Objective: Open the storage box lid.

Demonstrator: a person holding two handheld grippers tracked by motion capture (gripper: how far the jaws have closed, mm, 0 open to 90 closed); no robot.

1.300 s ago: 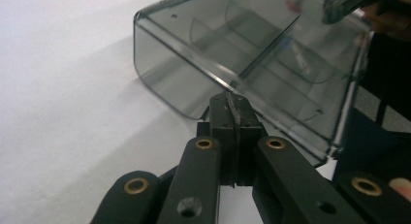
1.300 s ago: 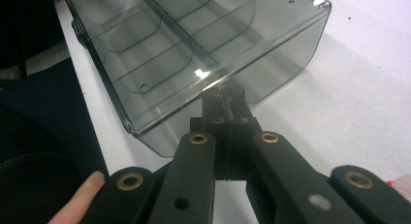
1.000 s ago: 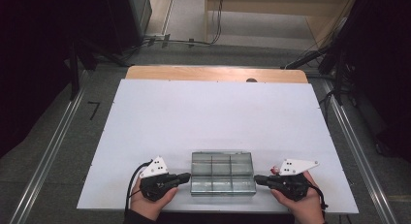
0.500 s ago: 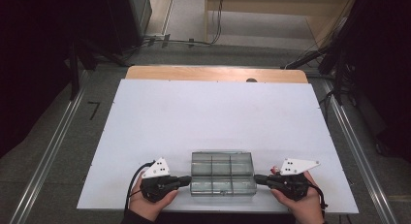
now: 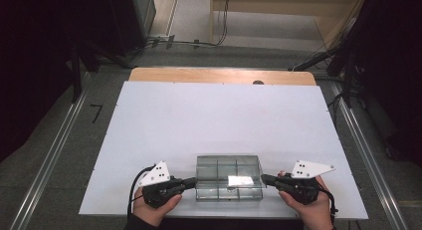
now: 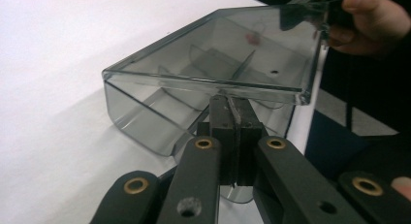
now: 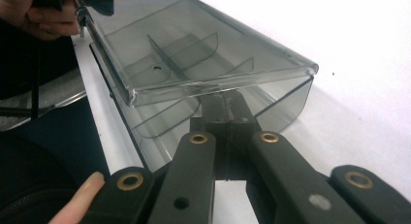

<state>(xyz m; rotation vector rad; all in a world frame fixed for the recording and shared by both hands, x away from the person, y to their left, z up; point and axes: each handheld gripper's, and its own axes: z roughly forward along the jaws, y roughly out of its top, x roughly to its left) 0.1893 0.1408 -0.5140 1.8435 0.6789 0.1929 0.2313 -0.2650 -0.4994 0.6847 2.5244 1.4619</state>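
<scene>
One clear smoked-plastic box sits at the near edge of the white table, midway between your two hands. Your left gripper has its jaws pressed together with the tip at the box's left end, just under the lid edge; your right gripper mirrors it at the right end, jaws likewise closed. Neither one pinches anything. The lid stands slightly lifted above the tray, whose dividers mark out six compartments. The box looks light, rigid and slick, with thin walls that could crack or skid on the smooth table under a hard push. Its best purchase is likely the lid's overhanging lip at each short end, lifted evenly from both sides. Count: one box, one lid, two grippers.
</scene>
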